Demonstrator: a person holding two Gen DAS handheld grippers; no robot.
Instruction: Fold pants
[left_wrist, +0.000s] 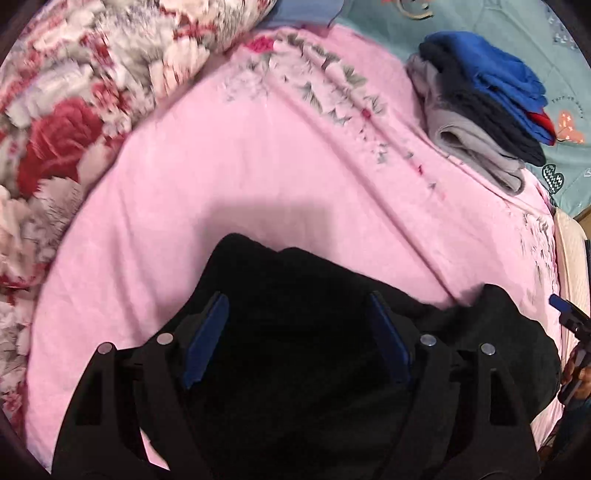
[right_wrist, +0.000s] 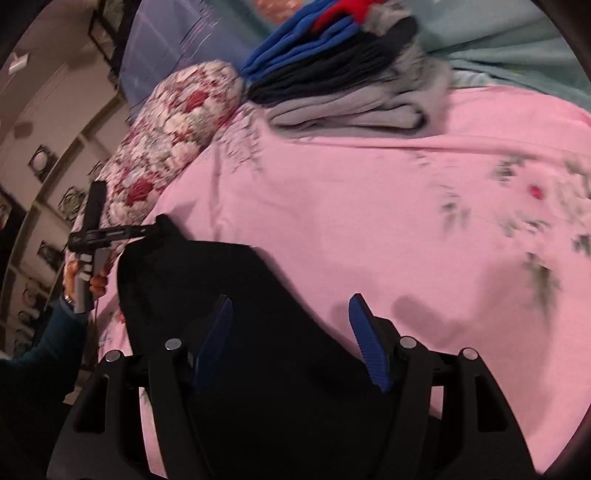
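Both tools (left_wrist: 297, 301) (right_wrist: 290, 304) gape over black pants (left_wrist: 295, 332).

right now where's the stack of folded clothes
The stack of folded clothes sits at the far right edge of the pink sheet, beyond the black pants.

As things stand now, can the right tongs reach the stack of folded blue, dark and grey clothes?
Probably yes. The right tongs are open over the black pants, and only bare pink sheet lies between them and the stack of folded clothes; nothing blocks the way.
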